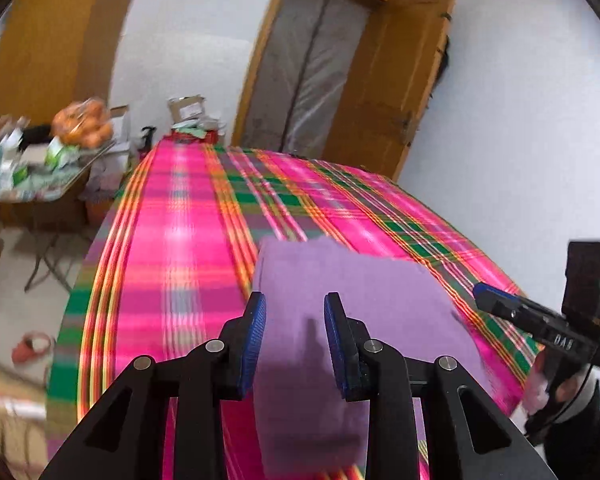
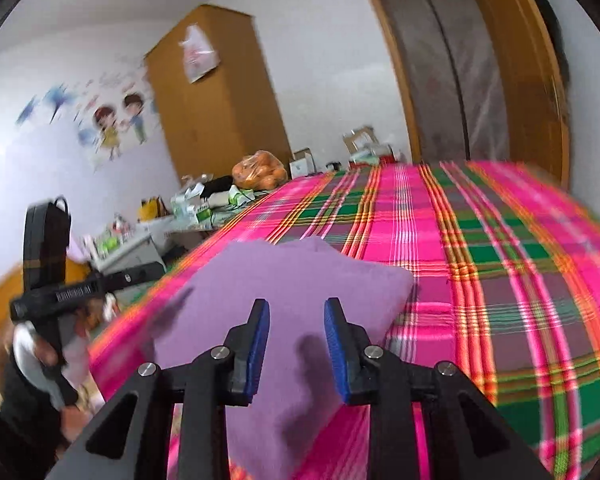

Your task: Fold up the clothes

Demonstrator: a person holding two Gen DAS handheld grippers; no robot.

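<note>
While both grippers are hanging over the near edge of the bed, each one is sitting at a near corner of the purple cloth [image 1: 352, 292], probably so the near hem can be carried over toward the far side for a fold. Left gripper [image 1: 295, 338] is showing jaws part-open with cloth running between the blue pads; the fabric seems to be passing through the gap, but whether the pads are actually pinching it is hard to tell. Right gripper [image 2: 297, 344] is looking the same: narrow-ish gap, purple cloth filling it, contact unclear. In the left wrist view the right gripper is also poking in from the right edge, held by a hand [image 1: 568, 390].

Cloth is lying on the plaid bedspread [image 1: 172, 248], near the front edge, with its near portion drooping down past the jaws. It is looking like soft fleece or felt, plain lilac, no print, roughly rectangular, far corners slightly raised and blurred. Likely handling limp, so both corners are needing matched travel or the fold is going skewed.
</note>
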